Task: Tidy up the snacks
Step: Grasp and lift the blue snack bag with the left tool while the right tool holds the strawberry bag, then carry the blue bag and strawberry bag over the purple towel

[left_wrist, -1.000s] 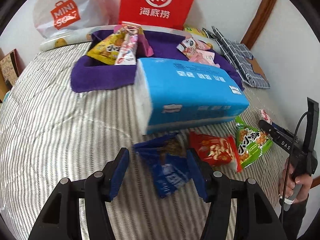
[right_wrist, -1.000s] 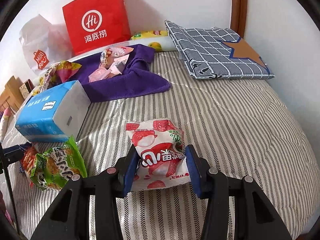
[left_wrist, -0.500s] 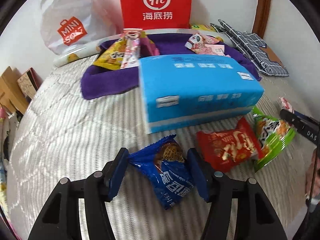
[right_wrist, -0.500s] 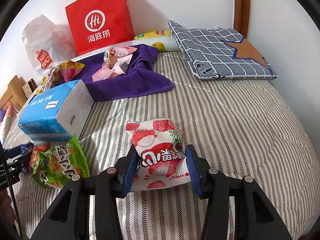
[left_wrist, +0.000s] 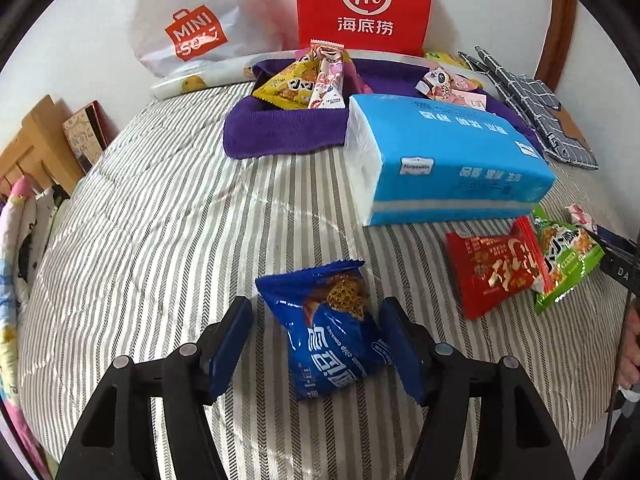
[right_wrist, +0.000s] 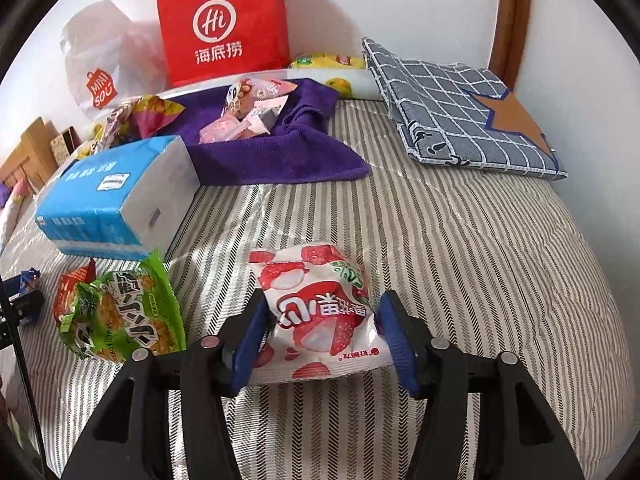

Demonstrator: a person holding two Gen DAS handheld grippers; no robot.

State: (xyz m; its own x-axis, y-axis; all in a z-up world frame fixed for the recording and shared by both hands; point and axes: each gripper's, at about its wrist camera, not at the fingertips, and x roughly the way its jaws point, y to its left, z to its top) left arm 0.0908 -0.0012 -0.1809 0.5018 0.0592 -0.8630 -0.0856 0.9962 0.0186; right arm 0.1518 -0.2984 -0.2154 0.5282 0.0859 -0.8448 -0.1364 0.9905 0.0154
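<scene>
My left gripper [left_wrist: 320, 344] is open around a blue cookie packet [left_wrist: 332, 328] lying on the striped bed; the right finger touches it, the left finger stands apart. My right gripper [right_wrist: 322, 338] straddles a white-and-red lychee snack bag [right_wrist: 320, 312], fingers close at both sides. A red packet [left_wrist: 496, 268] and a green packet [left_wrist: 564, 256] lie right of the blue one; the green packet [right_wrist: 120, 312] also shows in the right wrist view. Snacks [left_wrist: 308, 80] [right_wrist: 248, 108] lie on a purple towel [left_wrist: 280, 132].
A blue tissue pack [left_wrist: 452, 164] [right_wrist: 116, 196] lies mid-bed. A red paper bag [left_wrist: 364, 4] and a white Miniso bag [left_wrist: 192, 28] stand against the wall. A checked grey cushion [right_wrist: 460, 112] lies at the far right. Wooden furniture [left_wrist: 44, 144] stands left.
The left gripper has turned and pulled back to the left, so the blue packet sits nearer its right finger. The right gripper has barely moved around the lychee bag.
</scene>
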